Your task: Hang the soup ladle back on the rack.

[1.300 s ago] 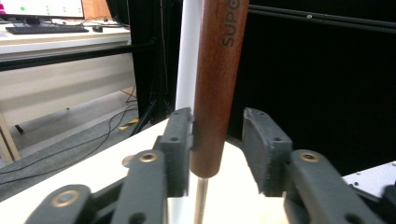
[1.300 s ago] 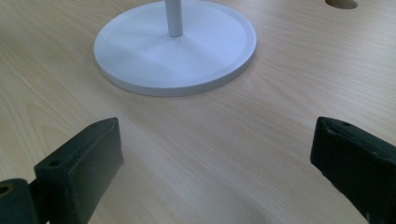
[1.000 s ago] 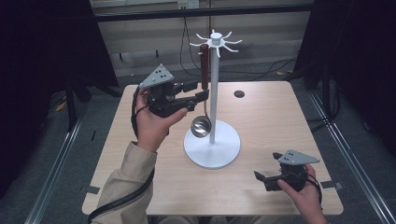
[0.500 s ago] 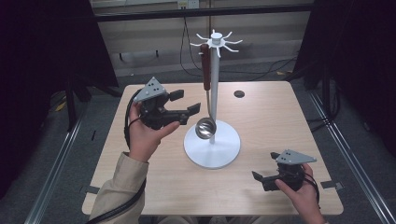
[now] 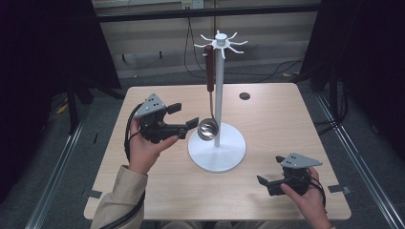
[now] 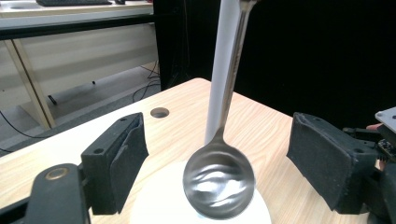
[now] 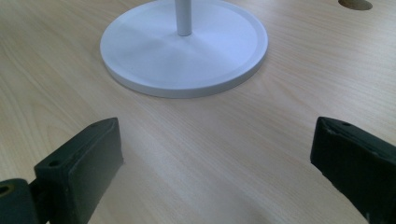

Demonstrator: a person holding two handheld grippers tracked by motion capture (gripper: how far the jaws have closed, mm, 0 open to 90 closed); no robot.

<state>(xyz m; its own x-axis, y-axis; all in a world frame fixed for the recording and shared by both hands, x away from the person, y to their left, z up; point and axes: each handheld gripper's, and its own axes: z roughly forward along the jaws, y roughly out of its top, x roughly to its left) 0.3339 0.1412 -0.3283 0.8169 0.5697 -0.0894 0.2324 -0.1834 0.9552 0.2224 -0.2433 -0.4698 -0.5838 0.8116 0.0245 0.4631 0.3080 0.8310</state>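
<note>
Ladle [image 5: 208,128] hangs free on the stand [image 5: 217,151], so draw your left hand-held gripper [image 5: 187,115], its jaws just spread wide and empty, straight back without brushing the bowl.

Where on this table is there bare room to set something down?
Free: the far right corner past the hole, and the near strip between both hands. Crowded: around the stand base, where the ladle hangs beside the left tongs.

The ladle [image 5: 208,110] hangs on the stand [image 5: 219,100] (mid-table), left tongs [image 5: 185,116] just beside its bowl.
</note>
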